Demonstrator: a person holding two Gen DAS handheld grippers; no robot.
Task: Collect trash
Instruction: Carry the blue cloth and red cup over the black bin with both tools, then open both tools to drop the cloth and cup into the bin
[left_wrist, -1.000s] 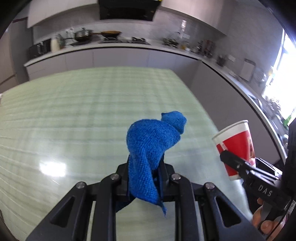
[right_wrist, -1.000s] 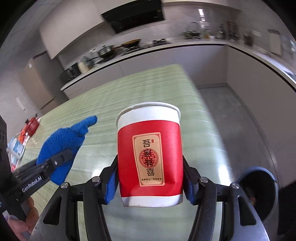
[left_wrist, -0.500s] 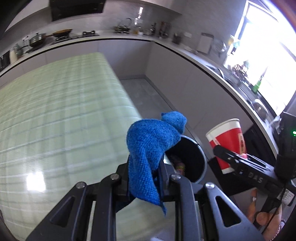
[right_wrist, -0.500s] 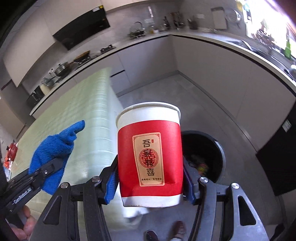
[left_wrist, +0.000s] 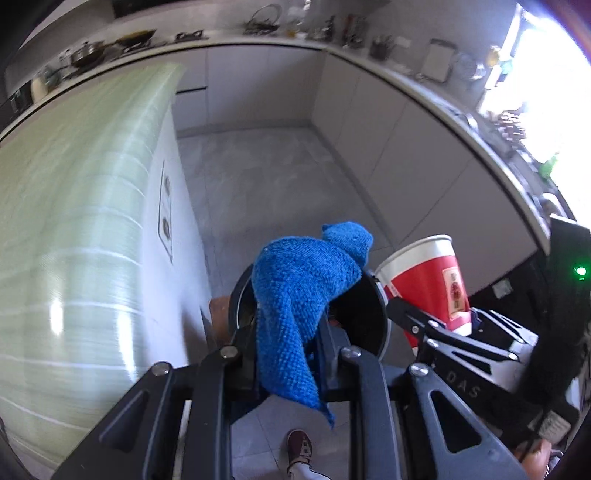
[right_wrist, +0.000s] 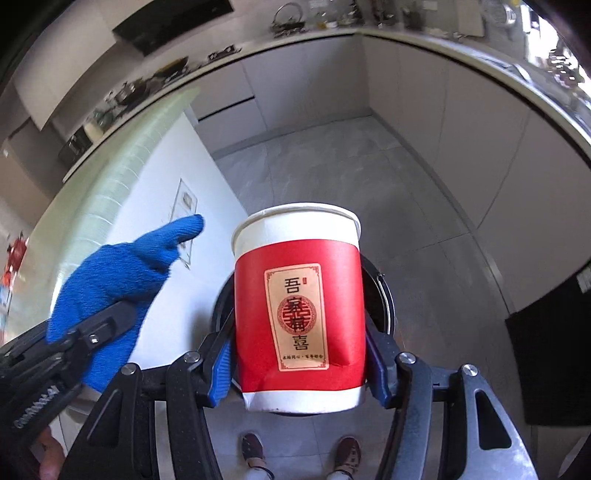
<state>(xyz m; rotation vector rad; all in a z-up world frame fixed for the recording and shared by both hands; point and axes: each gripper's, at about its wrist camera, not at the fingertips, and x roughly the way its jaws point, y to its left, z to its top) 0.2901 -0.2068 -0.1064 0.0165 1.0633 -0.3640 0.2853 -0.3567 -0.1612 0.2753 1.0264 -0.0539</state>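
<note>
Left wrist view: the left gripper (left_wrist: 286, 343) has its fingers clamped on a blue cloth (left_wrist: 299, 291), which stands up bunched between them and drapes down over the near side. Directly behind the cloth sits a black round trash bin (left_wrist: 373, 317) on the grey tiled floor (left_wrist: 273, 184); the cloth hides most of its opening. The green striped tabletop (left_wrist: 74, 206) lies to the left, well clear of the cloth. At right, the right gripper (left_wrist: 439, 325) carries a red paper cup (left_wrist: 424, 280), just beside the bin's rim. A shoe (left_wrist: 299, 446) shows at the bottom edge.

Right wrist view: the right gripper (right_wrist: 299, 362) has its blue-padded fingers (right_wrist: 221, 365) pressed against both sides of the red paper cup (right_wrist: 299, 317), held upright, its label facing the camera. The bin (right_wrist: 380, 306) lies directly behind the cup, only its rim showing on either side. The left gripper (right_wrist: 99, 332), at left, grips the blue cloth (right_wrist: 118, 280). Two shoes (right_wrist: 255, 450) stand on the floor below.
</note>
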